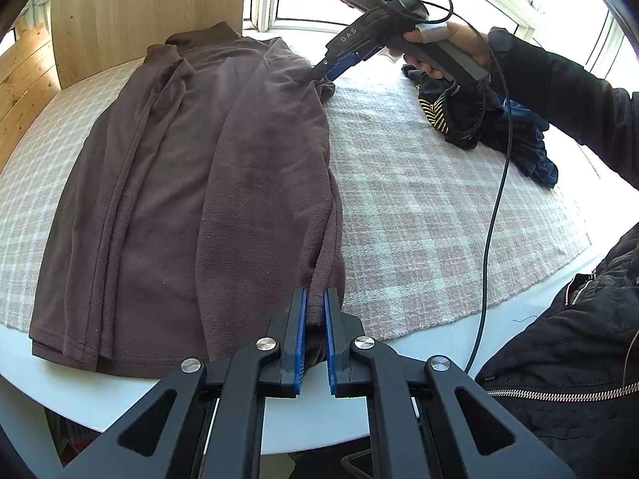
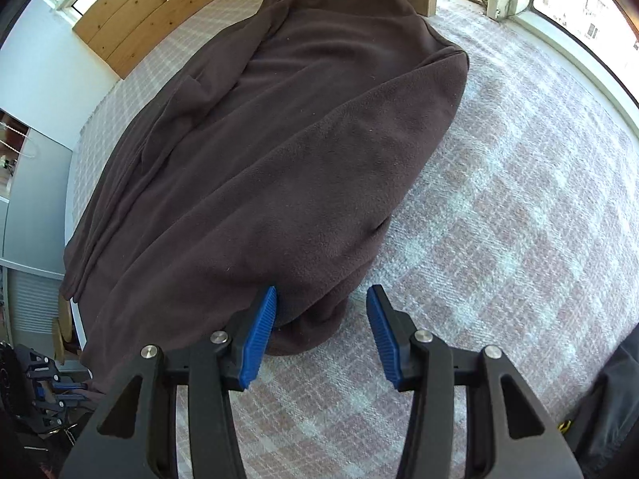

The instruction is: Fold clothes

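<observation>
I use the brown fleece top [image 1: 207, 183] as my landmark. It lies lengthwise on the checked cloth [image 1: 419, 199] over the white table [image 1: 319, 419], collar at the far end by the wooden panel [image 1: 147, 4], hem at the near table edge. Both long sides look turned in over the middle, so it reads as a narrow strip (a lengthwise fold already in place, as far as I can judge).

My left gripper [image 1: 315, 307] is pressed together on a ridge of fleece at the top's near right hem corner, pinching it, I think to keep that edge from sliding. My right gripper [image 2: 321, 299] sits at the top's far right shoulder edge with its fingers spread, one blue pad [image 2: 259, 331] against the rolled edge and the other over bare cloth, so it grips nothing now. Whether it has just let go or is about to close, I can't settle from here.

For room: right of the top the checked cloth is open, up to a heap of dark clothes [image 1: 499, 119] well apart from it. The hem sits at the near table edge, leaving little margin there. A black cable [image 1: 495, 199] hangs over that open stretch and could snag.
</observation>
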Demonstrator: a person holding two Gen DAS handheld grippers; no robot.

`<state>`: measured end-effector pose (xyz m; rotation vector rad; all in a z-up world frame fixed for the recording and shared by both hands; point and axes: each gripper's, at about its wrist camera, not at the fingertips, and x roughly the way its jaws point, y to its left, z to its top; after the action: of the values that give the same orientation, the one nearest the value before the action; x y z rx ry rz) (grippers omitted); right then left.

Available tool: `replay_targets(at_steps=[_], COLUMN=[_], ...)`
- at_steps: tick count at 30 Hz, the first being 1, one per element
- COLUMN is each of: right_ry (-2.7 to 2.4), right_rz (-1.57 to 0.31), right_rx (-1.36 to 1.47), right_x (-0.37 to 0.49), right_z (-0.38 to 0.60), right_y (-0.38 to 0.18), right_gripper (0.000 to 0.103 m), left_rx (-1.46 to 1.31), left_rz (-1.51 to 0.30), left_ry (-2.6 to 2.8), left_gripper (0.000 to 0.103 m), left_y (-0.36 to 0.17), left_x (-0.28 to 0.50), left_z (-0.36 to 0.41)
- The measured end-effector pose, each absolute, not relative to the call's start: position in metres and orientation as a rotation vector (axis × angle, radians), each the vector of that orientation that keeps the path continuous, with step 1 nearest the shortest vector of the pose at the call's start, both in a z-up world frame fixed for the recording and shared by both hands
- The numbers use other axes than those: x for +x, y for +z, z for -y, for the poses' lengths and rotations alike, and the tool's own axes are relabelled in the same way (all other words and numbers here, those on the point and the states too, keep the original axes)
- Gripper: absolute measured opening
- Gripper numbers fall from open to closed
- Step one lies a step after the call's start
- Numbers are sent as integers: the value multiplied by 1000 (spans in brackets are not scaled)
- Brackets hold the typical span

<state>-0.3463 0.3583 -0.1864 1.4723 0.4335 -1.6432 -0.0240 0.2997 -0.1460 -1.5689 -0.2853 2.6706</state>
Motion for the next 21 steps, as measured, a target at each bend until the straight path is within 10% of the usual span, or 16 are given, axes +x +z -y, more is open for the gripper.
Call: replay_targets(at_steps=[6, 13, 21], right_ry=[-1591, -1582, -1586], right_rz=[-337, -107, -313], right_rx=[1537, 1531, 1535], right_x=[-351, -361, -343], right_z=[-349, -325, -228], right_y=[-186, -151, -161], right_gripper=[13, 11, 11], left_rx=[-1516, -1402, -1382], left_rz=[344, 544, 688], left_ry=[2657, 2657, 2663], left_gripper=[8, 8, 8], left_y=[-147, -146, -159], left_x=[-20, -3, 20], left_z=[-289, -249, -200])
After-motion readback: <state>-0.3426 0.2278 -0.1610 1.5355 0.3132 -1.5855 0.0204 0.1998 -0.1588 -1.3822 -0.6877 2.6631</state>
